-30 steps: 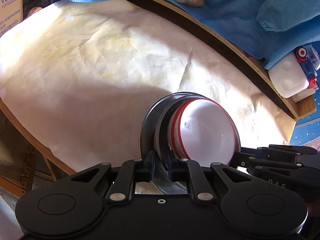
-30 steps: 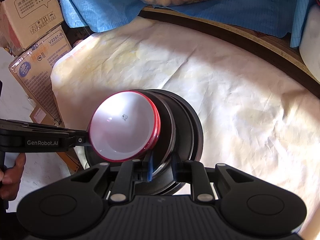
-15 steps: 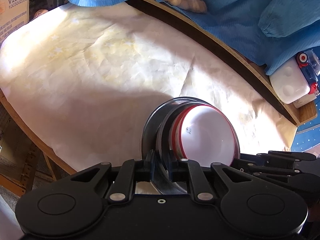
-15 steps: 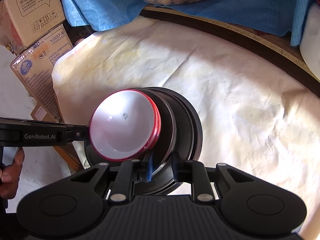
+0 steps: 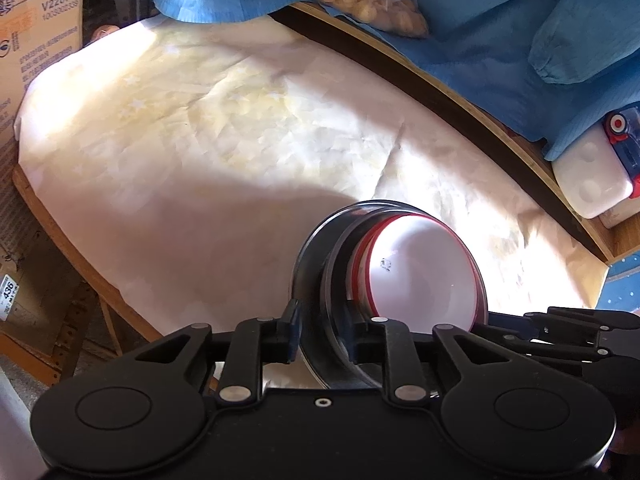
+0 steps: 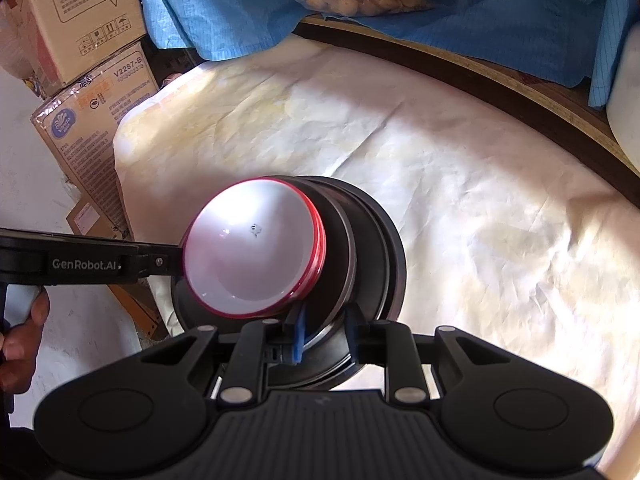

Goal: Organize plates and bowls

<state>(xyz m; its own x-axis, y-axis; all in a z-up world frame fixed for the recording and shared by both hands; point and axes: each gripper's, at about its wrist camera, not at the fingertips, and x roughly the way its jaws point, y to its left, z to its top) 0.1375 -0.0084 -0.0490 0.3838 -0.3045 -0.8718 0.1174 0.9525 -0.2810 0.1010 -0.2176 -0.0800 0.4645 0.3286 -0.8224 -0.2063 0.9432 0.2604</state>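
Observation:
A stack of dark plates [image 5: 320,264] [image 6: 376,248] carries red-rimmed white bowls [image 5: 424,272] [image 6: 252,248] nested on top. The stack is held tilted above the cream tablecloth [image 5: 200,140] [image 6: 480,200]. My left gripper [image 5: 322,340] is shut on the near rim of the plate stack. My right gripper [image 6: 326,336] is shut on the opposite rim. Each gripper also shows from the side in the other view: the right gripper [image 5: 560,332], the left gripper [image 6: 88,264].
Blue cloth [image 5: 500,20] and a bag of round snacks [image 5: 368,0] lie along the table's far edge. A white container [image 5: 588,176] stands at the right. Cardboard boxes [image 6: 92,80] stand off the table's left side.
The stack has dropped slightly in the left wrist view, with more of the table's far side showing. Both grips are unchanged.

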